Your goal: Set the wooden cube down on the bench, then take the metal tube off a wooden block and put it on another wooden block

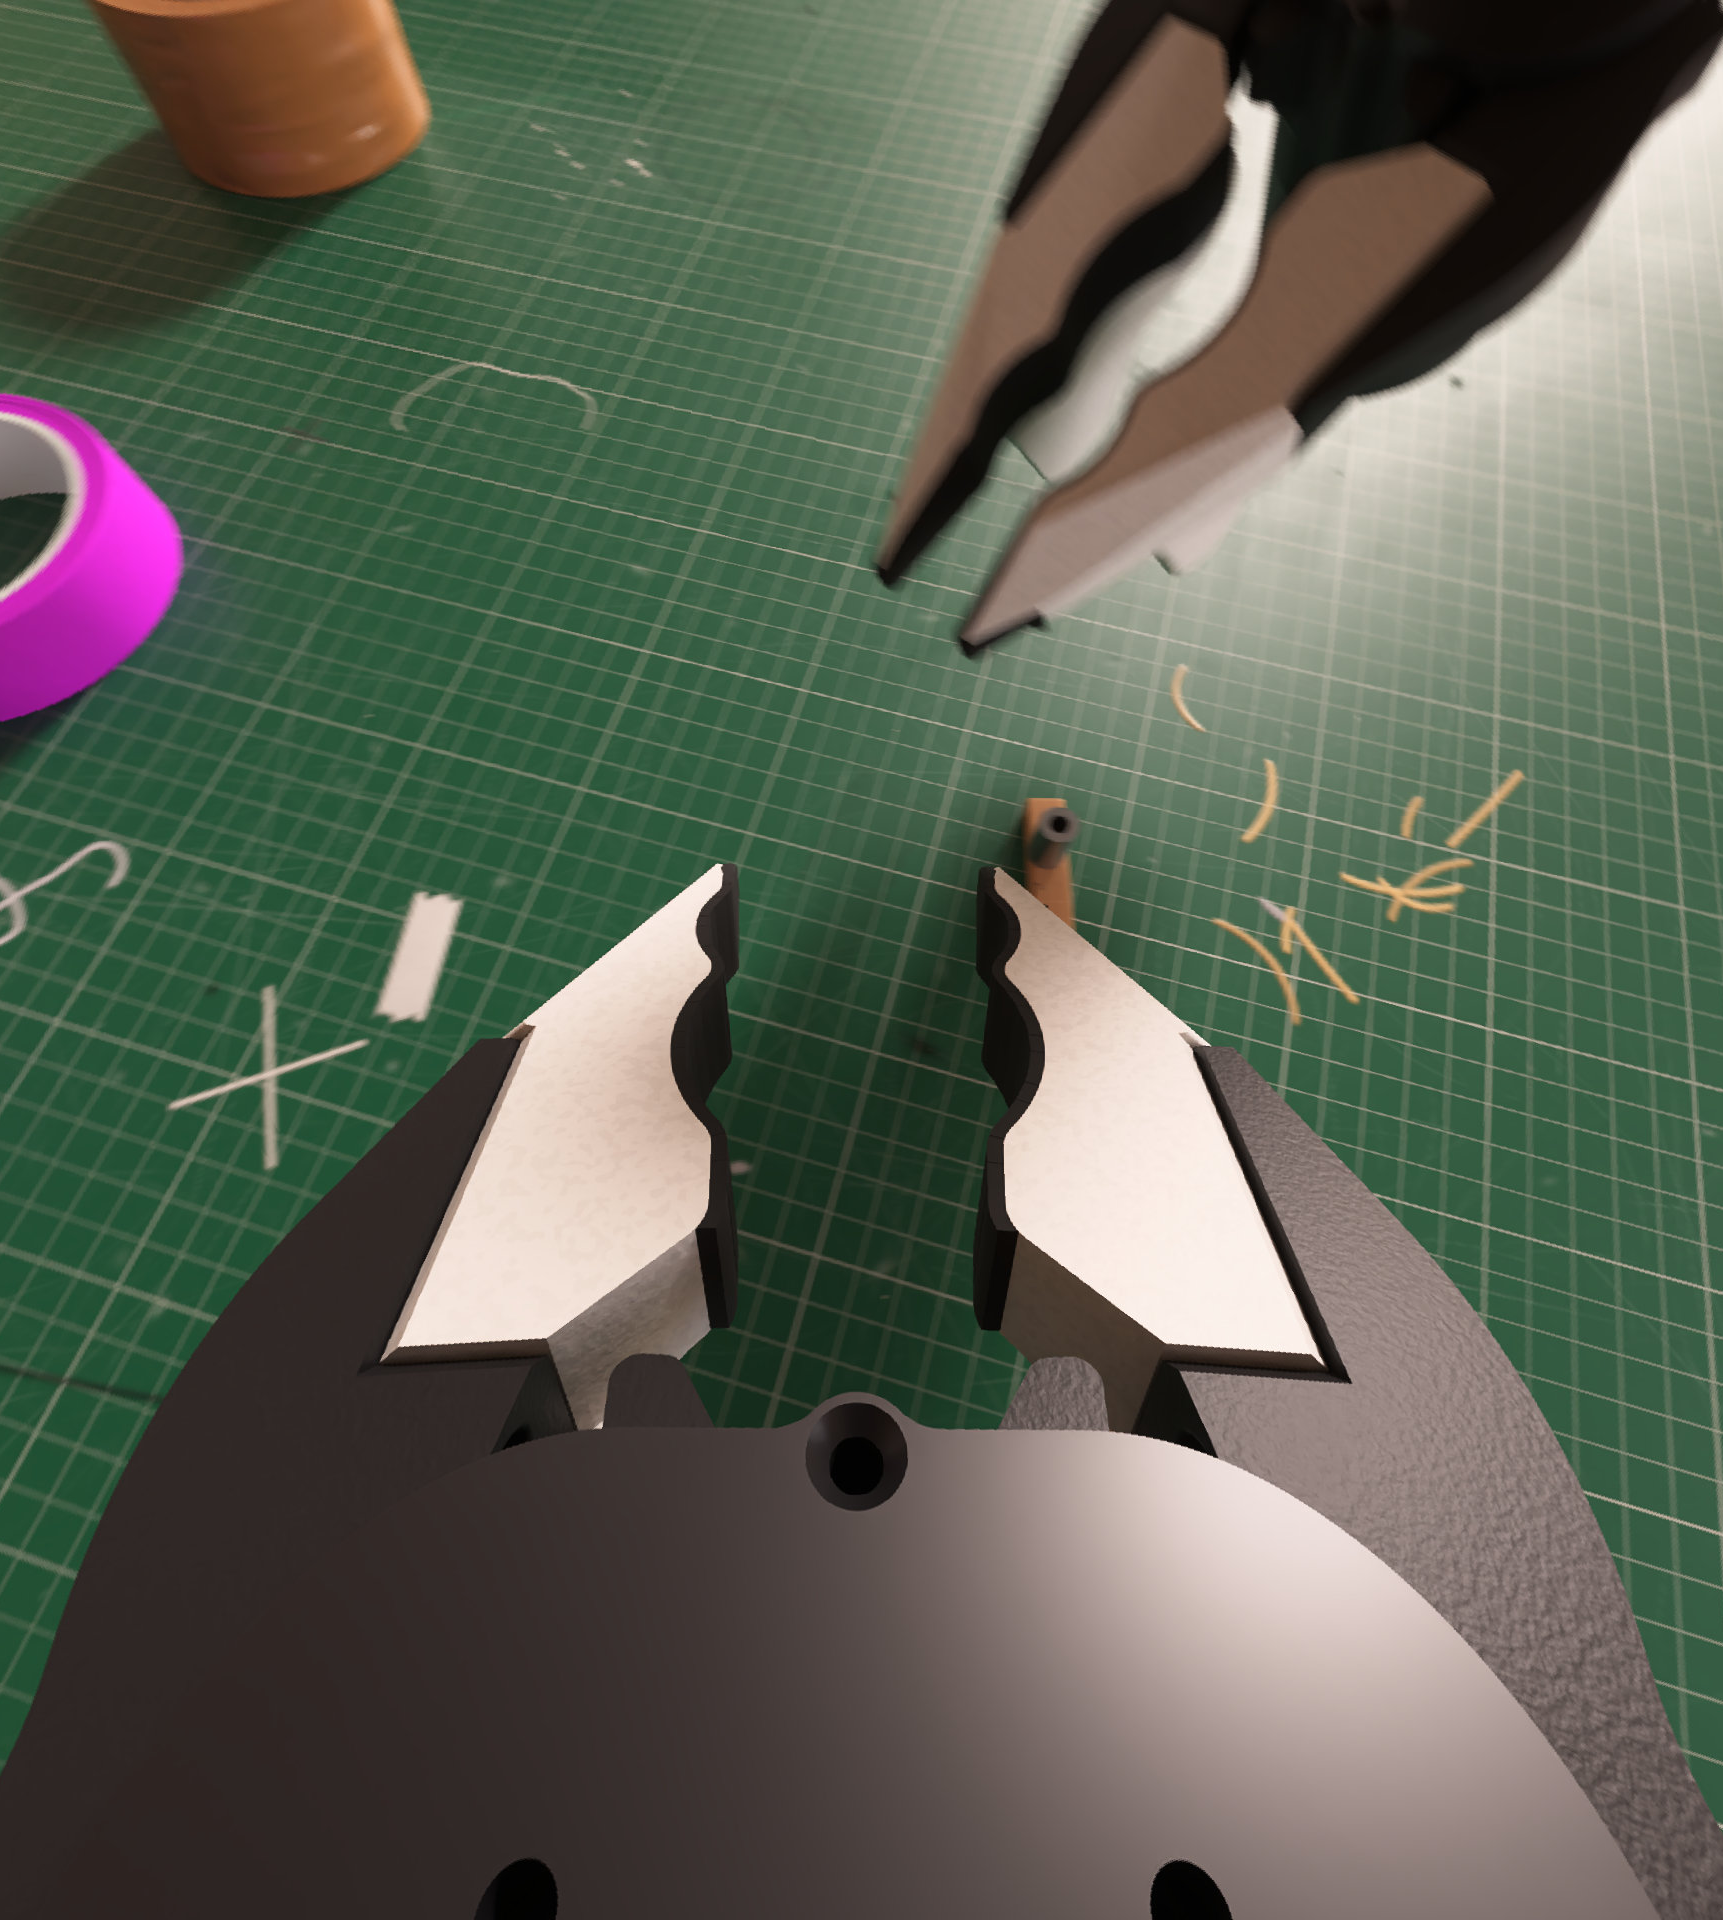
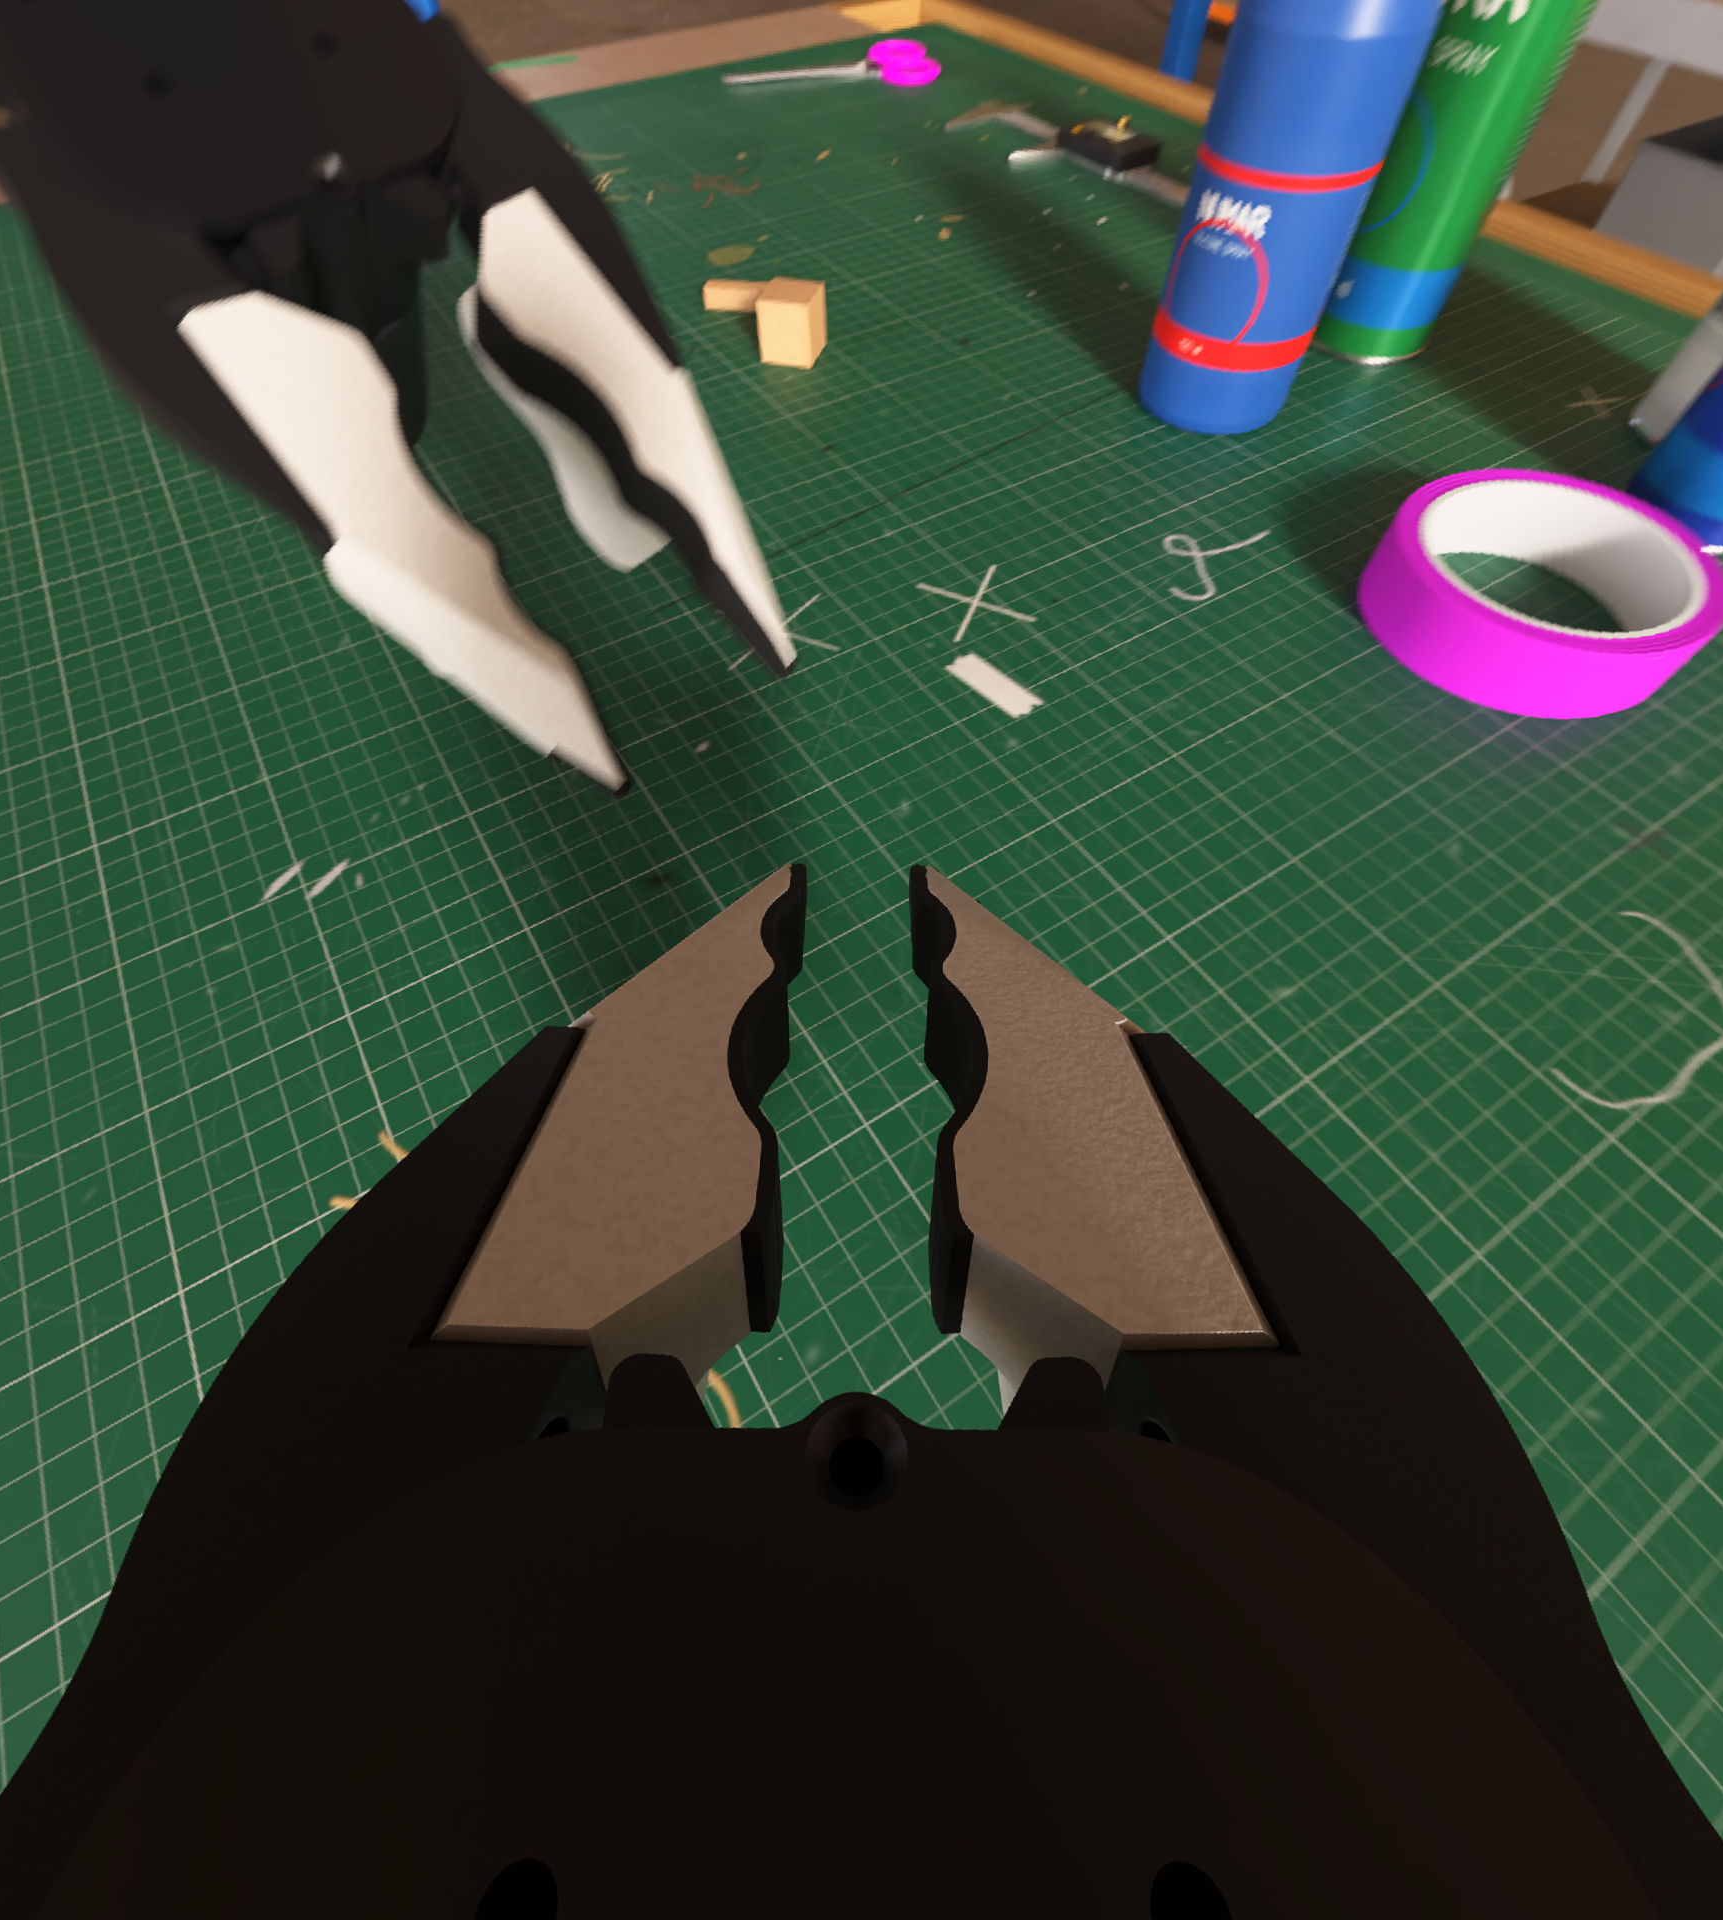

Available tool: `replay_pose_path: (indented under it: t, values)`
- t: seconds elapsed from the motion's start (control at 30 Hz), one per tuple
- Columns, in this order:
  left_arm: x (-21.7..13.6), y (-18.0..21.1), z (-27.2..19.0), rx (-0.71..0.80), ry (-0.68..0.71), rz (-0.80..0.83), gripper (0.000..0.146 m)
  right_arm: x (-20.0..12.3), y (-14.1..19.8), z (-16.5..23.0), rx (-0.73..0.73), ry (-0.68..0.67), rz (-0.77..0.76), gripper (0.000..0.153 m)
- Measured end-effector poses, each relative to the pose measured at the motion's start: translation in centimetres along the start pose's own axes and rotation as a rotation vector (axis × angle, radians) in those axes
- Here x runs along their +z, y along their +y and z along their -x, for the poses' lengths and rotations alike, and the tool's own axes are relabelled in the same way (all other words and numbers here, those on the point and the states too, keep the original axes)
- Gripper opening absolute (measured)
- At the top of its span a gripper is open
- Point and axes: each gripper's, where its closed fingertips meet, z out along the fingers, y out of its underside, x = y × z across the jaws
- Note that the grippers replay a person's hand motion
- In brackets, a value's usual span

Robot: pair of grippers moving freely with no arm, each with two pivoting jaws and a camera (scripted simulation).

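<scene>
Metal tube: small dark grey hollow metal tube [image 1: 1052,840] stands upright on a thin brown wooden block [image 1: 1048,871], just beyond the right fingertip of the left gripper; only the left wrist view shows it
Left gripper: white-padded two-finger left gripper [image 1: 855,881] hangs over the green gridded cutting mat [image 1: 628,520], jaws parted with nothing between them
Right gripper: tan-padded two-finger right gripper [image 2: 857,881] has its jaws narrowly apart and empty, mat visible through the gap
Wooden cube: pale wooden cube [image 2: 792,322] rests on the mat far up the right wrist view, touching a flat pale wooden block [image 2: 732,295] beside it; judged already set down
Handling, tube: judged stiff, light and smooth, so liable to slip or topple from the narrow block if nudged sideways
Hold, tube: best taken across the middle of its wall, fingers either side, then lifted straight up clear of the block
Handling, blocks: judged rigid and light; a small top face gives little margin for seating the tube
Risk: left gripper sits slightly to the left of the tube and would need to shift right before closing
Bystanders: magenta tape roll [image 2: 1543,592], blue spray can [image 2: 1252,229] and brown cylindrical pot [image 1: 265,83] stand well apart from the tube
</scene>
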Motion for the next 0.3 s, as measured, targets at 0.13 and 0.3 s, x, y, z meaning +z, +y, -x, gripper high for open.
replay_pose_path:
  t: [0.13, 0.3]
  values:
    - [0.1, -0.1, 2.8, -0.037, -0.026, -0.088, 0.051, 1.3, 1.3, 0.9, -0.006, -0.034, 0.069, 0.019]
    - [1.6, 1.3, 3.0, -0.017, -0.019, -0.054, 0.049, 2.6, 2.9, 1.4, -0.009, -0.058, 0.15, 0.018]
